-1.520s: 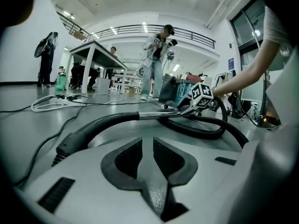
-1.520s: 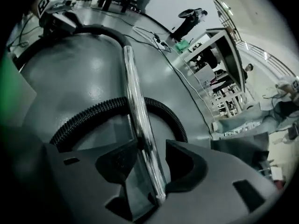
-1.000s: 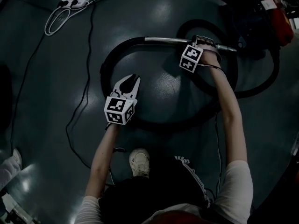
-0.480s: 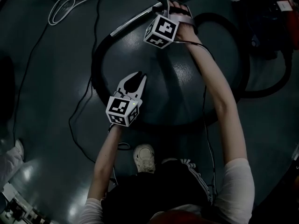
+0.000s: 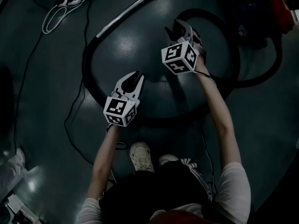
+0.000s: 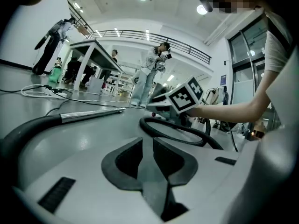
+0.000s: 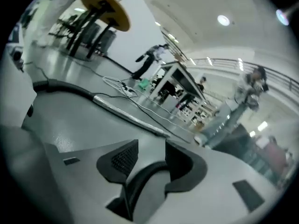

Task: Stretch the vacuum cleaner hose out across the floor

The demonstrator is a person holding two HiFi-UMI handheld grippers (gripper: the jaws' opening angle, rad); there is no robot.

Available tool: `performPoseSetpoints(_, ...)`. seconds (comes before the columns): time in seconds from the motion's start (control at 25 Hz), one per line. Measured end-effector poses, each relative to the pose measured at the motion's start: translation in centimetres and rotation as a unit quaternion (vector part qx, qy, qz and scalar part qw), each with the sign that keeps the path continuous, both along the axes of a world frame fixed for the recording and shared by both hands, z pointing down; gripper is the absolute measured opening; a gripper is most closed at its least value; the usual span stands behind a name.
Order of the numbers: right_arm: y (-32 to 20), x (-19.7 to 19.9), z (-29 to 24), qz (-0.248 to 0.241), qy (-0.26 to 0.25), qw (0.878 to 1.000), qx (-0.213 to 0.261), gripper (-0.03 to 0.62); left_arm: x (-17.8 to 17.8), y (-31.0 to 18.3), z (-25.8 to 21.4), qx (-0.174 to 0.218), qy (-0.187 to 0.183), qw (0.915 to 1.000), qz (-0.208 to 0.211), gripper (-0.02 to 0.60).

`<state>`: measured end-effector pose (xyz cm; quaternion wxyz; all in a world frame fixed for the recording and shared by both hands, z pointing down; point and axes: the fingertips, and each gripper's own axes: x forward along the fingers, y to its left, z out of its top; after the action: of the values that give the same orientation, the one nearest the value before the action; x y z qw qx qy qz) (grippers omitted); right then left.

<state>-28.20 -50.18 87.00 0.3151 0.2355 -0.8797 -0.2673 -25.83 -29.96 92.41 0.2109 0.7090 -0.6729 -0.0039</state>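
The black vacuum hose [image 5: 86, 64] lies in a big loop on the dark floor, and its metal wand [image 5: 126, 13] points to the upper middle. My right gripper [image 5: 180, 27] hovers over the right side of the loop. It is open, holds nothing, and ribbed hose [image 7: 140, 181] shows on the floor through its gap. My left gripper [image 5: 137, 75] hangs inside the loop, jaws only a narrow slit apart and empty. In the left gripper view the wand [image 6: 91, 115] and a hose coil [image 6: 173, 133] lie ahead of the gripper [image 6: 147, 141].
A white power strip [image 5: 70, 1] with a coiled cord lies at the top left. A thin black cable [image 5: 70, 120] runs down the left. The red vacuum body [image 5: 280, 17] sits at the top right. The person's shoes [image 5: 140, 157] are just behind the loop.
The right gripper swung the wand from the right to the upper left, let it go and drew back toward the person. The hose loop shifted left. The left gripper hardly moved.
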Motion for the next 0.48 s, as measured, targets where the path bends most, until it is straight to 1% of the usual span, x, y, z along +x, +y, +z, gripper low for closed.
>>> performPoseSetpoints(0.08,-1.3,6.4,0.2,0.073,-0.04,0.995,-0.057,0.187,1.7,-0.3,-0.2,-0.001,-0.016,0.9997,0.016,0.057)
performPoseSetpoints(0.16,-2.3,13.0,-0.1,0.137,-0.083,0.981,-0.107,0.187,3.5,-1.0,-0.8,0.004,-0.03,0.9991,0.029,0.057)
performPoseSetpoints(0.2,-2.7,16.4,-0.4,0.17,-0.11,0.971,-0.13,0.186,4.6,-1.7,-1.0,0.009,-0.033,0.9987,0.038,0.057)
performPoseSetpoints(0.24,-3.0,20.0,-0.6,0.204,-0.139,0.956,-0.156,0.186,5.8,-2.5,-1.2,0.014,-0.035,0.998,0.051,0.057)
performPoseSetpoints(0.28,-3.0,23.7,-0.5,0.237,-0.17,0.938,-0.186,0.186,7.4,-3.4,-1.3,0.019,-0.038,0.9967,0.069,0.057)
performPoseSetpoints(0.36,-2.5,30.1,0.4,0.289,-0.226,0.897,-0.247,0.186,10.7,-5.4,-1.5,0.026,-0.052,0.9927,0.106,0.057)
performPoseSetpoints(0.4,-2.1,32.4,1.1,0.305,-0.239,0.881,-0.271,0.186,12.3,-6.5,-1.6,0.029,-0.062,0.9902,0.122,0.057)
performPoseSetpoints(0.44,-1.6,34.0,1.8,0.311,-0.239,0.873,-0.289,0.186,13.8,-7.8,-1.7,0.03,-0.071,0.9877,0.136,0.057)
performPoseSetpoints(0.48,-0.8,34.8,2.4,0.303,-0.228,0.874,-0.305,0.187,15.1,-9.0,-1.7,0.031,-0.079,0.9854,0.148,0.057)
